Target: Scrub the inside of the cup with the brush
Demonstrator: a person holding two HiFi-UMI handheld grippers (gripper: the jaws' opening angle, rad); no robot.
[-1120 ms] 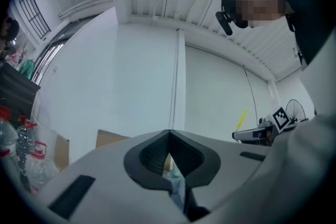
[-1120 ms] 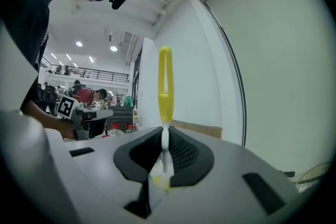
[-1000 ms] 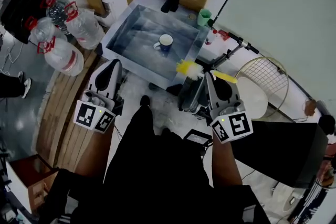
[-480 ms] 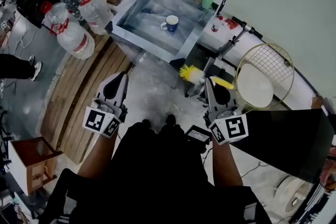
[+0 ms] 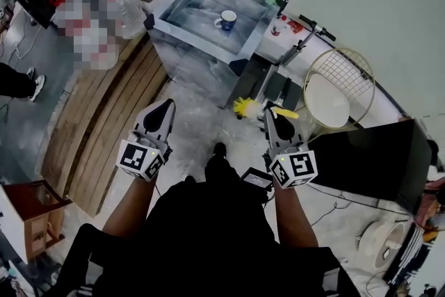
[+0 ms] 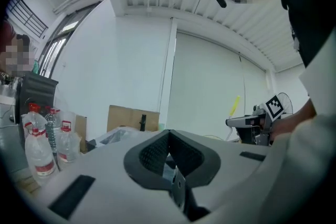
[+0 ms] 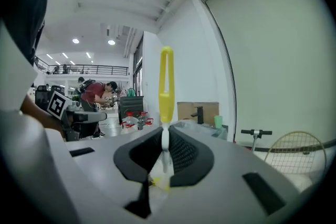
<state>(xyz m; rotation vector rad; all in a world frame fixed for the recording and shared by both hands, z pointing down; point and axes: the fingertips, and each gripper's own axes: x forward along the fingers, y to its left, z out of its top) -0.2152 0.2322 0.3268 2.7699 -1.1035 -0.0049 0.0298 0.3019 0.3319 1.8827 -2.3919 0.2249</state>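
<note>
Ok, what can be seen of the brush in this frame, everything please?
The brush looks like slim plastic: a yellow handle with a long slot through it, a white neck, and a tuft of yellow bristles. The right gripper is shut on the white neck, so the handle sticks out on one side of the jaws and the bristles on the other. It is held in the air above the floor, touching nothing else, well short of the sink where the blue cup stands.

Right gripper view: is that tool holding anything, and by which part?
The right tool is shut on the brush, gripping its white neck between the yellow handle and the bristles. The left tool is shut and empty.
</note>
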